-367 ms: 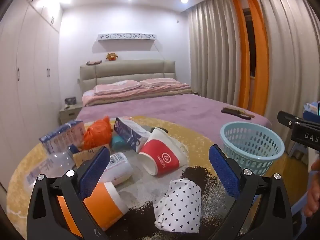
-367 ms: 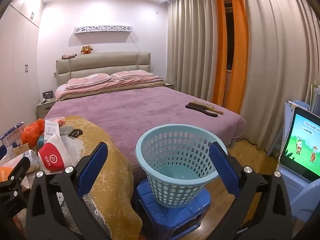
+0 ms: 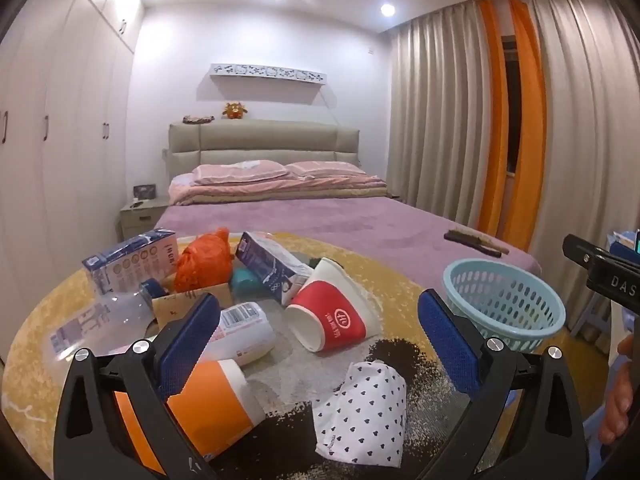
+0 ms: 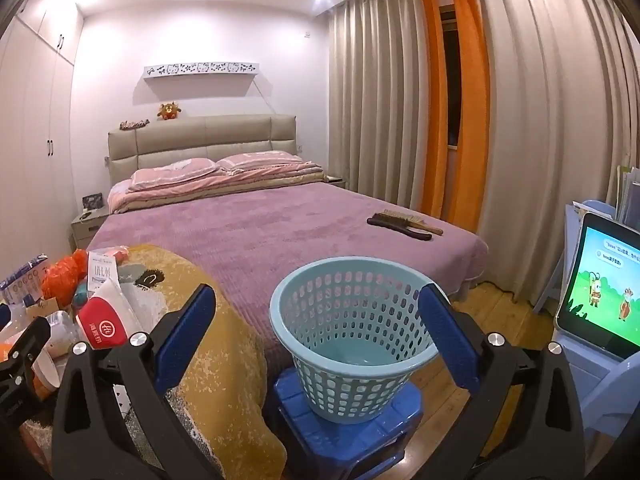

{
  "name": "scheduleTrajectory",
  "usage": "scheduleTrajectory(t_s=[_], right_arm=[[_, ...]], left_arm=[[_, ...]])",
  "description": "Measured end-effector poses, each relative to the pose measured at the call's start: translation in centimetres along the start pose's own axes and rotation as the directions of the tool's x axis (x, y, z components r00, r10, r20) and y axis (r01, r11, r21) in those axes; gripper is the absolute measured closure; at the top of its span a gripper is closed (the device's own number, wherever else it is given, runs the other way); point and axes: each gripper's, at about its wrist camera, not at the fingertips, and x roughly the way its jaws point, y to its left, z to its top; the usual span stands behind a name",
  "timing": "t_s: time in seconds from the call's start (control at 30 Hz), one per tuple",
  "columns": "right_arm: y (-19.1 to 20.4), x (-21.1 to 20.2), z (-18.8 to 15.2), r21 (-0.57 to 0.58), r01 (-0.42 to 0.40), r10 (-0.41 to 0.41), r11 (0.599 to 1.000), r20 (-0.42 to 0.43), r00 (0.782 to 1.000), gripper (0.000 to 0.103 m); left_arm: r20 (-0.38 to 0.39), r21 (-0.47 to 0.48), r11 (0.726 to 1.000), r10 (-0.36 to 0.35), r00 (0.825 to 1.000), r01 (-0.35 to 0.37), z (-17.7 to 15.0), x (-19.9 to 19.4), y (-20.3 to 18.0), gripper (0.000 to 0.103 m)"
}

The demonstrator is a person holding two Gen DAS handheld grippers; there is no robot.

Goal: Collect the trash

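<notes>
**Spotter:** Little is changing since the moment before: your left gripper (image 3: 320, 344) is dropping slightly toward the litter, so the heart-print cup (image 3: 360, 412) is sitting a touch higher between its fingers, and your right gripper (image 4: 316, 336) is keeping its aim on the basket (image 4: 352, 336).

**Checker:** Are you holding anything?

**Spotter:** No. You are keeping both pairs of tongs spread wide, with nothing between the blue pads (image 3: 188, 344).

**Checker:** Where is the trash lying?

**Spotter:** It is sitting on the round table (image 3: 36, 364) under your left gripper. The heart-print cup is lying on its side nearest you, among dark spilled grounds (image 3: 396, 354). An orange cup (image 3: 208, 404) is lying at near left, partly behind your left finger, with a white labelled bottle (image 3: 244, 330) just beyond it. The red paper cup (image 3: 336, 312) is tipped over in the middle. Farther back you are seeing a milk carton (image 3: 272, 266), an orange bag (image 3: 204, 260), a blue box (image 3: 132, 256) and a clear bottle (image 3: 92, 320) at far left.

**Checker:** And the basket?

**Spotter:** It is standing upright on a blue stool (image 4: 348, 440), right of the table, near the bed (image 4: 280, 232).
</notes>
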Motion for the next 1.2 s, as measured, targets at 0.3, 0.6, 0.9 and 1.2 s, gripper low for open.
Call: scheduleTrajectory(t_s=[0.3, 0.6, 0.9, 1.2], right_arm=[[0.1, 0.4, -0.5, 0.006, 0.003, -0.003, 1.000, -0.007, 1.000, 0.007], [0.1, 0.8, -1.0, 0.008, 0.006, -0.006, 1.000, -0.014, 1.000, 0.007], [0.2, 0.8, -1.2, 0.008, 0.006, -0.006, 1.000, -0.018, 1.000, 0.007], [0.3, 0.9, -1.3, 0.007, 0.005, -0.005, 1.000, -0.020, 1.000, 0.007]], left_arm=[[0.018, 0.010, 1.000, 0.017, 1.000, -0.017, -0.1, -0.4, 0.0, 0.007], [0.020, 0.005, 1.000, 0.022, 1.000, -0.022, -0.3, -0.3, 0.2, 0.007], [0.019, -0.002, 1.000, 0.026, 0.999, -0.026, -0.3, -0.4, 0.4, 0.007], [0.012, 0.001, 1.000, 0.008, 1.000, -0.008, -0.4, -0.2, 0.3, 0.007]])
